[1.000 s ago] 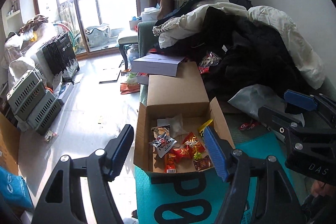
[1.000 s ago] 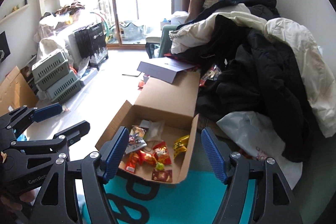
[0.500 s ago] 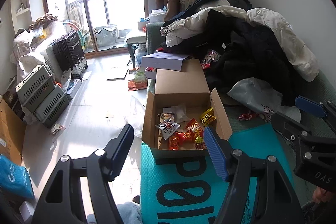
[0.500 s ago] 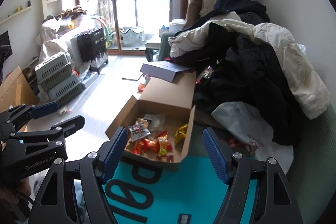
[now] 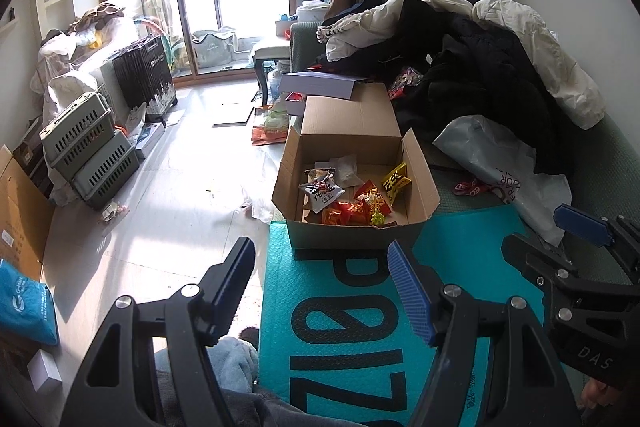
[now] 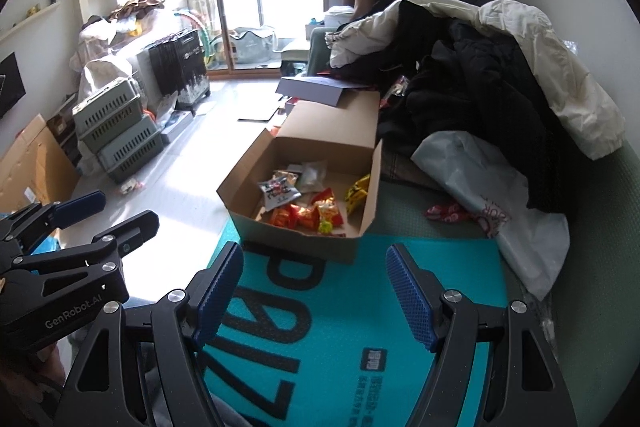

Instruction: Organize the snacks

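An open cardboard box (image 5: pixel 424 183) (image 6: pixel 370 195) sits on the far end of a teal padded mailer (image 5: pixel 360 311) (image 6: pixel 360 307). Inside lie several snack packets: a white one (image 5: pixel 322 189) (image 6: pixel 279 191), red-orange ones (image 5: pixel 352 207) (image 6: pixel 304 215) and a yellow one (image 5: pixel 396 181) (image 6: pixel 357 193). A red packet (image 5: pixel 474 187) (image 6: pixel 448 213) lies outside the box, to its right. My left gripper (image 5: pixel 322 283) is open and empty, well short of the box. My right gripper (image 6: pixel 314 287) is open and empty, also over the mailer.
A grey plastic bag (image 5: pixel 500 163) and a heap of clothes (image 5: pixel 480 67) lie right of the box. A purple flat box (image 5: pixel 320 85) rests beyond the lid. Grey crates (image 5: pixel 88 147) and a black case (image 5: pixel 144 75) stand on the floor at left.
Both grippers have pulled back from the box and risen; the box looks smaller and farther, and more of the teal mailer shows. Both stay open and empty.
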`<control>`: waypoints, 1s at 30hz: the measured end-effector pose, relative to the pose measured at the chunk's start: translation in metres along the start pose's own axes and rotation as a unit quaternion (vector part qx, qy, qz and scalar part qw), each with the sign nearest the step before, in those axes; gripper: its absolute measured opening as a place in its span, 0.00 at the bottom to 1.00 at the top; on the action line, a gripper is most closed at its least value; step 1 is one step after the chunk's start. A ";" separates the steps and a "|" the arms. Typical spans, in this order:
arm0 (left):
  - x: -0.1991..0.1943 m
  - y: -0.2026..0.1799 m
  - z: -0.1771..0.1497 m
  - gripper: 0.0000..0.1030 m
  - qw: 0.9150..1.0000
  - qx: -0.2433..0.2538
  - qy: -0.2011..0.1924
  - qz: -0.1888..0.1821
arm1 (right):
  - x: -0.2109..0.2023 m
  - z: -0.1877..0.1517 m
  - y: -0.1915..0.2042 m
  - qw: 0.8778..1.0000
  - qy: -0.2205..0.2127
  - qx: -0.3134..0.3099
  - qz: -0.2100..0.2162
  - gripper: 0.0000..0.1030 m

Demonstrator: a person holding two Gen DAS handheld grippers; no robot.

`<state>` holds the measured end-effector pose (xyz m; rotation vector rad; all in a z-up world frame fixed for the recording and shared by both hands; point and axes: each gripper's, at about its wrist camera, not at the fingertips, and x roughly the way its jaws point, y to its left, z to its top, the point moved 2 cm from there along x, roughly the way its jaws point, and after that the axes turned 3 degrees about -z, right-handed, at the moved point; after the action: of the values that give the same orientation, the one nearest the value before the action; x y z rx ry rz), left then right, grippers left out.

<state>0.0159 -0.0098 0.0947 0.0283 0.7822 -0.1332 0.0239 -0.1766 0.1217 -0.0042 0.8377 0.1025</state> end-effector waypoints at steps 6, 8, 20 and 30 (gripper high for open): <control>-0.005 -0.003 -0.010 0.66 1.000 -0.001 -0.011 0.017 | 0.001 -0.010 0.005 1.000 0.006 -0.006 0.000 0.72; -0.005 -0.003 -0.012 0.66 1.000 -0.002 -0.011 0.024 | 0.001 -0.011 0.006 1.000 0.005 -0.008 0.002 0.72; -0.006 -0.003 -0.016 0.66 1.000 -0.011 -0.008 0.024 | 0.005 -0.016 0.012 1.000 0.014 -0.014 0.010 0.72; -0.010 0.000 -0.016 0.66 0.999 -0.026 -0.007 0.018 | -0.001 -0.016 0.014 1.000 0.008 -0.016 0.007 0.72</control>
<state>-0.0030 -0.0070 0.0903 -0.0072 0.7704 -0.0782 0.0103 -0.1629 0.1119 -0.0298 0.8519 0.1298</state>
